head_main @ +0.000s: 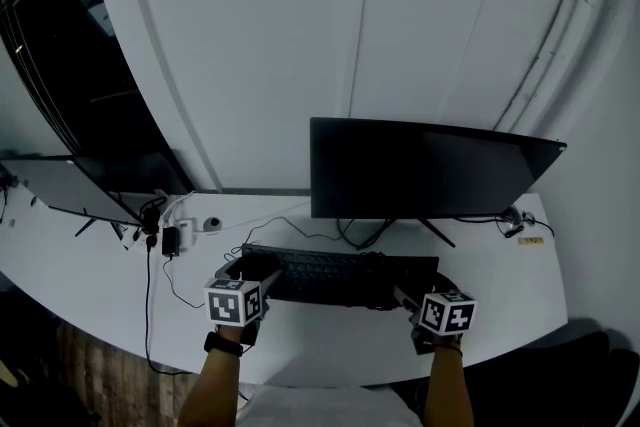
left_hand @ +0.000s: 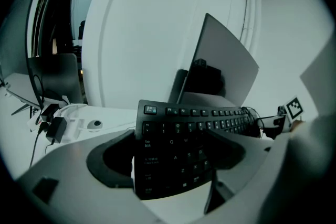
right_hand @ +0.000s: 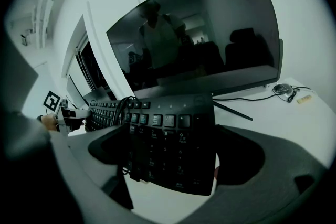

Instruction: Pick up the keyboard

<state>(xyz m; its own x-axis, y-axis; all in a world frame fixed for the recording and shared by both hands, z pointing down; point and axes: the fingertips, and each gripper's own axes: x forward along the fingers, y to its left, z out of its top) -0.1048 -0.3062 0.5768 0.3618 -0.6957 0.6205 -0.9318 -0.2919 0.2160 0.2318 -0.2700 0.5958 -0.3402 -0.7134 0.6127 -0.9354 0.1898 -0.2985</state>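
Note:
The black keyboard (head_main: 340, 277) hangs a little above the white desk (head_main: 330, 347), in front of the monitor. My left gripper (head_main: 258, 275) is shut on its left end, and in the left gripper view the keyboard (left_hand: 181, 128) fills the span between the jaws of the left gripper (left_hand: 173, 157). My right gripper (head_main: 408, 295) is shut on the right end. In the right gripper view the number-pad end of the keyboard (right_hand: 176, 128) sits between the wide-set jaws of the right gripper (right_hand: 173, 157). The keyboard's cable (head_main: 290, 230) trails back over the desk.
A dark monitor (head_main: 430, 170) stands right behind the keyboard. A second screen (head_main: 70, 185) stands at the far left. A power adapter and white cables (head_main: 170, 240) lie at the left, small items (head_main: 515, 220) at the right. The desk's front edge curves just below my hands.

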